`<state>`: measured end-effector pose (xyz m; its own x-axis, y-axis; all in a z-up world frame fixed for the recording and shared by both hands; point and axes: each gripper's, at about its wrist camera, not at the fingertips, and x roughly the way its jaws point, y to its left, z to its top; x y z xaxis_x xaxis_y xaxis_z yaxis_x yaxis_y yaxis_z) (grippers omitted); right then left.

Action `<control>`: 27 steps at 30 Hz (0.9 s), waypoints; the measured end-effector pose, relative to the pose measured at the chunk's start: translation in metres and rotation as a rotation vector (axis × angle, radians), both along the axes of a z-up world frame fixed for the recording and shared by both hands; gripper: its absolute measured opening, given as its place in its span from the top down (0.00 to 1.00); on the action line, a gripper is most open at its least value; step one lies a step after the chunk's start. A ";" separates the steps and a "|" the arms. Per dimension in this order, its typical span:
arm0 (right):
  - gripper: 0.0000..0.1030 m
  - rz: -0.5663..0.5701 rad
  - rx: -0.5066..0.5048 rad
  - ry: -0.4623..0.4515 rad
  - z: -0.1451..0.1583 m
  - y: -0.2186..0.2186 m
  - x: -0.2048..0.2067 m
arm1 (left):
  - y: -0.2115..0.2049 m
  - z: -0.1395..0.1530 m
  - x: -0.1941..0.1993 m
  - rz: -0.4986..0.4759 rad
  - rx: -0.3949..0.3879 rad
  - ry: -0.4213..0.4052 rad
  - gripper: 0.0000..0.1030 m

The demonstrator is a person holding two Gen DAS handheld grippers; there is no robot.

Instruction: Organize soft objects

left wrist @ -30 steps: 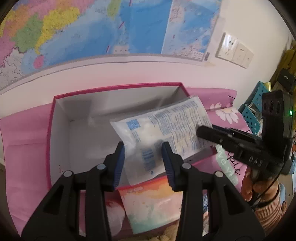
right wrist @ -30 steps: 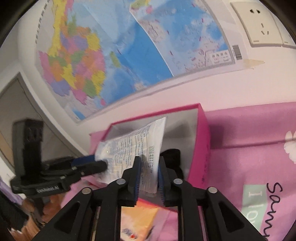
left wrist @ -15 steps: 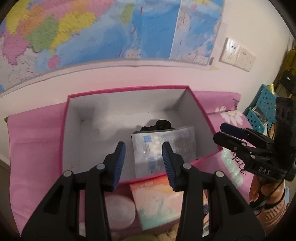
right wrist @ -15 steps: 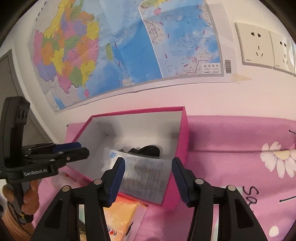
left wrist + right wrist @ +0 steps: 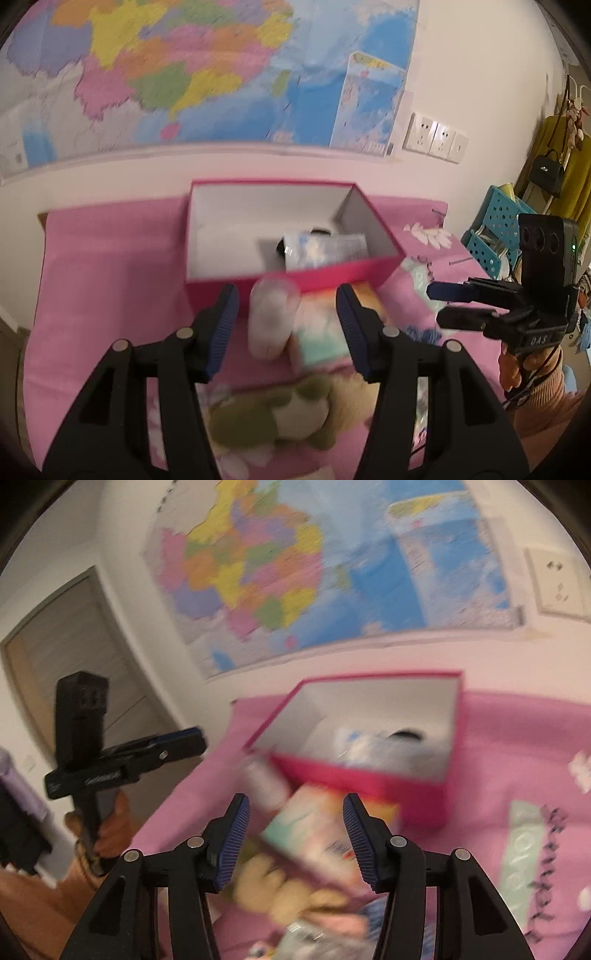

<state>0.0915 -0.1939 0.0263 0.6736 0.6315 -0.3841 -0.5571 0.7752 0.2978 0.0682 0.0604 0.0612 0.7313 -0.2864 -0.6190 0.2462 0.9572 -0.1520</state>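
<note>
Plainly empty, left gripper (image 5: 286, 325): jaws opening, well apart, nothing pressed between the blue pads (image 5: 223, 325). Hovering above a pale roll (image 5: 271, 317) lying just in front of the pink box (image 5: 332, 275), beside a pastel packet (image 5: 325, 325); no contact with either. Right gripper (image 5: 295, 842): jaws likewise spread wide, holding nothing, the pastel packet framed between them but lower down, untouched. Inside the pink box: a clear plastic bag (image 5: 325, 247) resting on something dark (image 5: 406, 734), possibly cloth, too blurred to tell. Nearer the left wrist camera, a soft toy (image 5: 280, 413), green and cream, on the pink cloth (image 5: 110, 266).
</note>
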 end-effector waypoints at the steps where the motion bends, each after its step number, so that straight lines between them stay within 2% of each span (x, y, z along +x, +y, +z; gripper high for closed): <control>1: 0.48 0.017 -0.008 0.009 -0.005 0.007 -0.003 | 0.004 -0.006 -0.003 0.010 0.000 0.013 0.45; 7: 0.48 0.111 -0.077 0.049 -0.030 0.050 -0.010 | 0.026 -0.048 -0.019 0.058 -0.009 0.113 0.45; 11: 0.48 0.132 -0.116 0.076 -0.045 0.072 -0.004 | 0.036 -0.072 -0.025 0.074 -0.025 0.177 0.45; 16: 0.48 0.152 -0.146 0.099 -0.057 0.098 0.009 | 0.040 -0.086 -0.029 0.067 -0.041 0.221 0.45; 22: 0.49 0.115 -0.162 0.122 -0.067 0.114 0.029 | 0.042 -0.096 -0.032 0.054 -0.048 0.251 0.45; 26: 0.53 0.103 -0.171 0.125 -0.071 0.120 0.034 | 0.045 -0.104 -0.030 0.036 -0.067 0.278 0.45; 27: 0.57 0.100 -0.174 0.126 -0.072 0.120 0.034 | 0.045 -0.105 -0.030 0.031 -0.071 0.284 0.44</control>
<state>0.1257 -0.0739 -0.0459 0.5508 0.6099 -0.5697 -0.6009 0.7636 0.2365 0.0384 0.1052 -0.0443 0.5404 -0.3168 -0.7795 0.1549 0.9480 -0.2780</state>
